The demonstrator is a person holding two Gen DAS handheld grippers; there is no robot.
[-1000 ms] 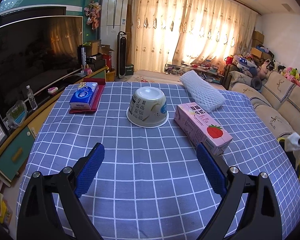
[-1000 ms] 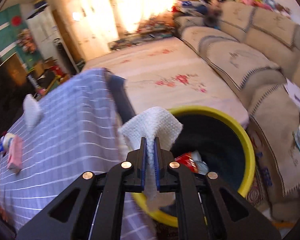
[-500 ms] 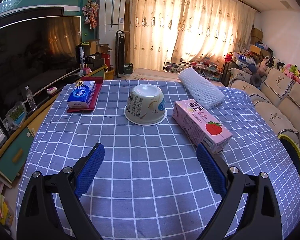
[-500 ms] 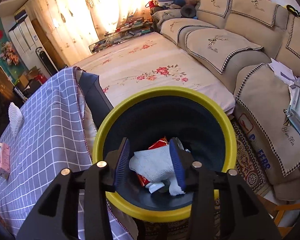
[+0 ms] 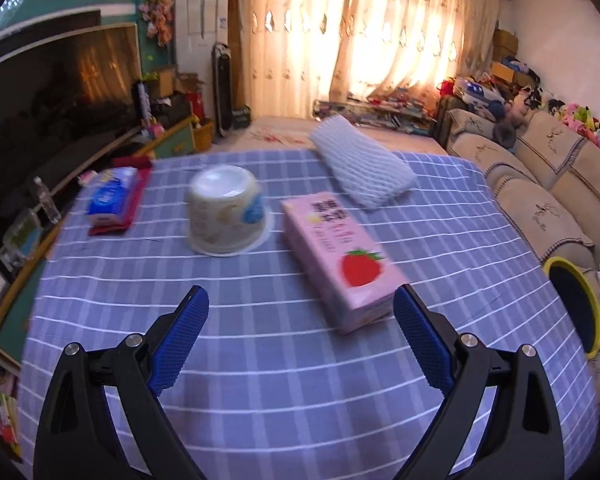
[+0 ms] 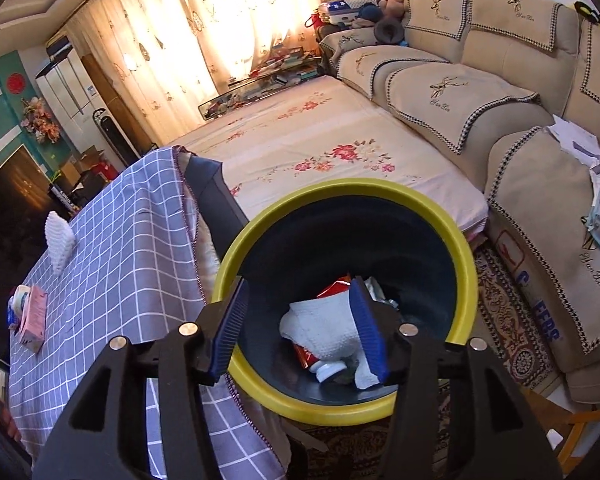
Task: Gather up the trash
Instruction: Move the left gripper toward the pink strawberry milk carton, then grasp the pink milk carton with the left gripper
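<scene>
My right gripper (image 6: 300, 312) hangs over the yellow-rimmed dark bin (image 6: 466, 256), its jaws opening with nothing gripped. A white paper towel (image 6: 324, 330) lies loose inside the bin on red wrappers. On the blue checked tablecloth (image 5: 300, 380), my left gripper (image 5: 300, 312) stands open above the cloth. Just ahead of it lie a pink strawberry milk carton (image 5: 340, 256), an upturned white bowl (image 5: 224, 212) and a white foam net sleeve (image 5: 364, 172). The carton's near end is close to the right fingertip (image 5: 406, 300).
A blue tissue pack (image 5: 110, 198) rests on a red cloth at the table's left. A large TV (image 5: 56, 92) stands left, beige sofas (image 6: 480, 92) right. The bin (image 5: 576, 308) sits off the table's right edge, on a patterned rug (image 6: 508, 320).
My right gripper opened and let go of the white paper towel, which dropped into the bin. My left gripper moved forward toward the carton and bowl, staying open.
</scene>
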